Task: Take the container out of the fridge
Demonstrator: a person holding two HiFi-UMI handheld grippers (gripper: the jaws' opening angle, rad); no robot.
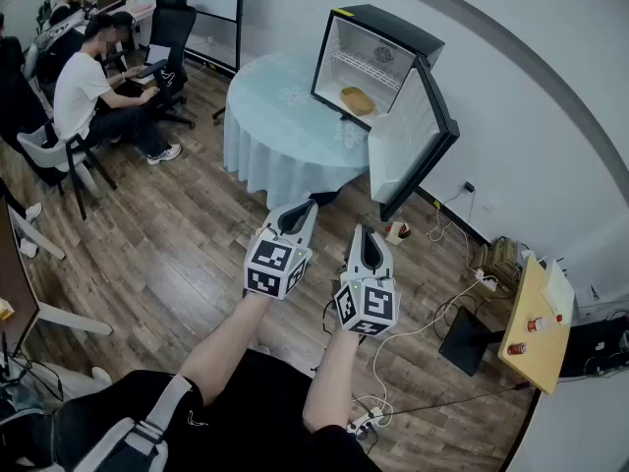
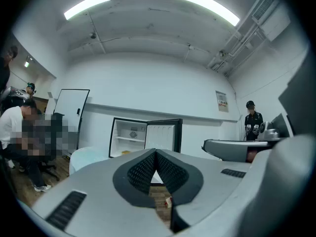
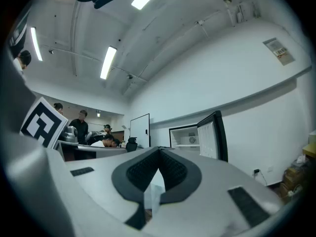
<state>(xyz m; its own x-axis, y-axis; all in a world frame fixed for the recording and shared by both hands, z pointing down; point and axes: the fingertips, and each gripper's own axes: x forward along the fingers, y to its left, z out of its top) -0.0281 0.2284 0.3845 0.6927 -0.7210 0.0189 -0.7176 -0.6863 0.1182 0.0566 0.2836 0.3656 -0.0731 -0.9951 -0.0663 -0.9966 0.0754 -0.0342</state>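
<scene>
A small black fridge [image 1: 378, 62] stands on a round table [image 1: 270, 116] covered with a pale cloth, its door [image 1: 411, 146] swung open to the right. A yellow container [image 1: 357, 100] lies on the fridge's lower level. Both grippers hang over the wooden floor, well short of the table. My left gripper [image 1: 313, 203] is shut and empty; my right gripper [image 1: 368, 230] beside it is shut and empty too. In the left gripper view the fridge [image 2: 131, 137] and the container [image 2: 126, 152] show far beyond the closed jaws [image 2: 156, 152]. The right gripper view shows the fridge [image 3: 190, 138] past its closed jaws [image 3: 159, 150].
People sit at desks with office chairs [image 1: 172, 32] at the far left. A small wooden side table [image 1: 531, 323] stands at the right by the wall. Cables and a power strip [image 1: 364, 421] lie on the floor. A small red-and-white object [image 1: 398, 231] sits below the fridge door.
</scene>
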